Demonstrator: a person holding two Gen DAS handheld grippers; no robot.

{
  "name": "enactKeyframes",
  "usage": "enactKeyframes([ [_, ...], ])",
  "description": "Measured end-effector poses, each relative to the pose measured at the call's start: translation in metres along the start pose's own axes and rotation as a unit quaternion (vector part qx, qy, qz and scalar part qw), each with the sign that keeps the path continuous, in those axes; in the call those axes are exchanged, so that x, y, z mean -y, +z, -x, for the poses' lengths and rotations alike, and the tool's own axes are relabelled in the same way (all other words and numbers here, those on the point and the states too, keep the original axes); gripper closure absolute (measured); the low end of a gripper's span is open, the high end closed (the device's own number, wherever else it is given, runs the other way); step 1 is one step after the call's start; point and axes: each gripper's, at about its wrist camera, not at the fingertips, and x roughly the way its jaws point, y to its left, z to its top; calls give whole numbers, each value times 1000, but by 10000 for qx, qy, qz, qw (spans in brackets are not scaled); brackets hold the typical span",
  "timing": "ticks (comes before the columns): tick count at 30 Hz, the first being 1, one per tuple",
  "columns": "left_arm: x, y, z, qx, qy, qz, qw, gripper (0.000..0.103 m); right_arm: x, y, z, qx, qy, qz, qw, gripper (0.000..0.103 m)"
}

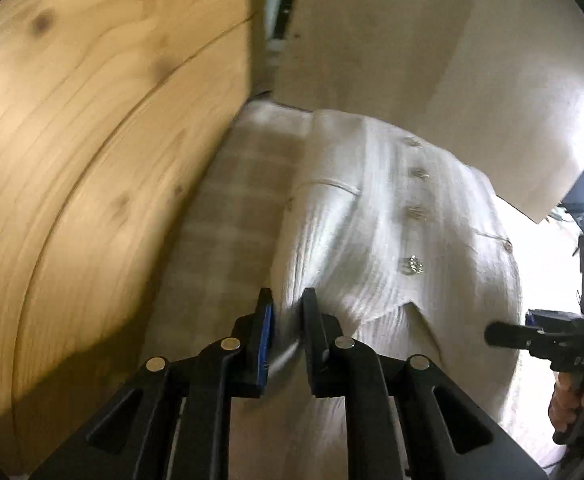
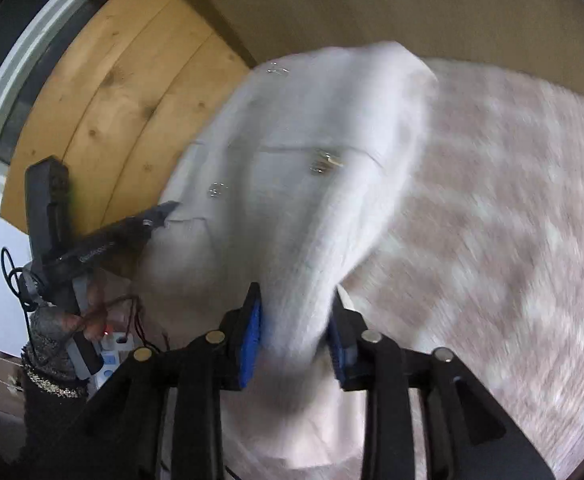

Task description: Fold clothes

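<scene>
A cream-white crinkled garment (image 1: pixel 395 240) with a row of shiny buttons (image 1: pixel 411 266) down its front hangs stretched between the two grippers, above a pale checked cloth (image 1: pixel 228 208) that covers the surface below. In the left wrist view, the left gripper (image 1: pixel 288 300) pinches a thin edge of the garment between its narrow-set jaws, the blue pad (image 1: pixel 267 340) on one finger lying against the fabric. At the right edge of that view the right gripper (image 1: pixel 531 338) shows from the side, a person's hand (image 1: pixel 571 400) wrapped around its handle. In the right wrist view, the right gripper (image 2: pixel 293 300) is clamped on a thick bunched fold of the same garment (image 2: pixel 311 184), which fills the gap between its blue pads (image 2: pixel 250 344) and rises away from the jaws in a ridge. The left gripper (image 2: pixel 168 210) appears at the left of this view, its tip at the garment's far edge, held by a hand in a dark sparkly sleeve (image 2: pixel 48 364). Knotty wooden planks (image 1: pixel 92 160) stand beside the checked cloth. Both views are blurred.
</scene>
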Motion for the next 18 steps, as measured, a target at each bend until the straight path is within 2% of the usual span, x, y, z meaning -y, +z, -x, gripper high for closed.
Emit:
enactKeyframes([
  [2, 0, -2, 17, 208, 135, -59, 9997, 90, 6, -2, 16, 83, 42, -106, 9999, 70],
  [4, 4, -3, 37, 456, 198, -166, 9986, 90, -3, -1, 36, 327, -224, 165, 9991, 70],
  [5, 8, -3, 46, 558, 98, -224, 9981, 90, -11, 1, 45, 482, -343, 342, 9977, 70],
  [8, 21, -4, 55, 641, -219, -440, 9967, 90, -38, 5, 61, 784, -235, 956, 9921, 70],
  [11, 30, -17, 47, 421, -326, -552, 9971, 86, -62, 1, 50, 690, -210, 1437, 9870, 70],
  [13, 35, -26, 34, 209, -327, -576, 9976, 86, -64, -9, 42, 548, -282, 1610, 9850, 70],
  [18, 29, -51, -11, -331, -108, -405, 9986, 87, -42, -33, 19, -7, -876, 1731, 9810, 70],
])
